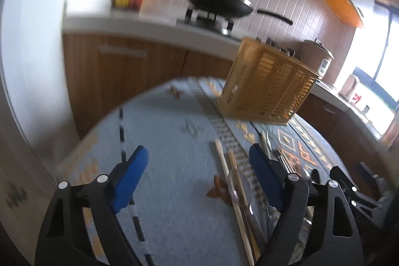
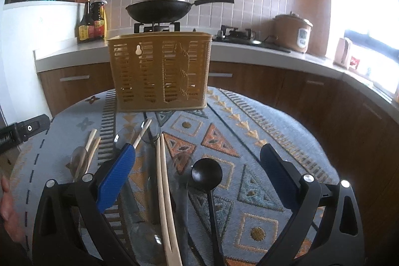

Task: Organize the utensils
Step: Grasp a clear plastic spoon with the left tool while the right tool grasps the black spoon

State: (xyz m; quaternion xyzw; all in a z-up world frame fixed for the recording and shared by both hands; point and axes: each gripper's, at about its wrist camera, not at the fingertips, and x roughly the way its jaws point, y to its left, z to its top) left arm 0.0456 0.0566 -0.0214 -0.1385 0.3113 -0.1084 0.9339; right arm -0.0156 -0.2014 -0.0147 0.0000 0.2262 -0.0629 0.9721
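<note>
Two handheld grippers were held above a round table (image 2: 286,121) covered in a patterned blue cloth, in a kitchen lined with pink wall tiles. The right gripper (image 2: 197,166) was seen with its blue-padded jaws spread wide apart and nothing between the pads; below it a pair of wooden chopsticks (image 2: 163,181) lay side by side, running toward the camera. Just to their right a black spoon (image 2: 207,172) was laid with its bowl pointing away and its handle trailing toward the camera. Clear plastic spoons (image 2: 149,131) were scattered to the left, and a second pair of chopsticks (image 2: 91,142) was seen near the table's left edge. A slotted tan utensil basket (image 2: 159,71) was stood upright at the far side of the table, well apart from the loose utensils.

The left gripper (image 1: 197,161) was likewise pictured with its jaws apart and unloaded, over a plain stretch of cloth; this view was blurred. Chopsticks (image 1: 223,161) were seen just beside its right finger, and the basket (image 1: 269,84) appeared beyond, tilted by the camera's angle. A black wok (image 2: 157,9) was set on a gas burner on the counter behind, with sauce bottles (image 2: 92,21) to its left and a rice cooker (image 2: 293,33) to its right.
</note>
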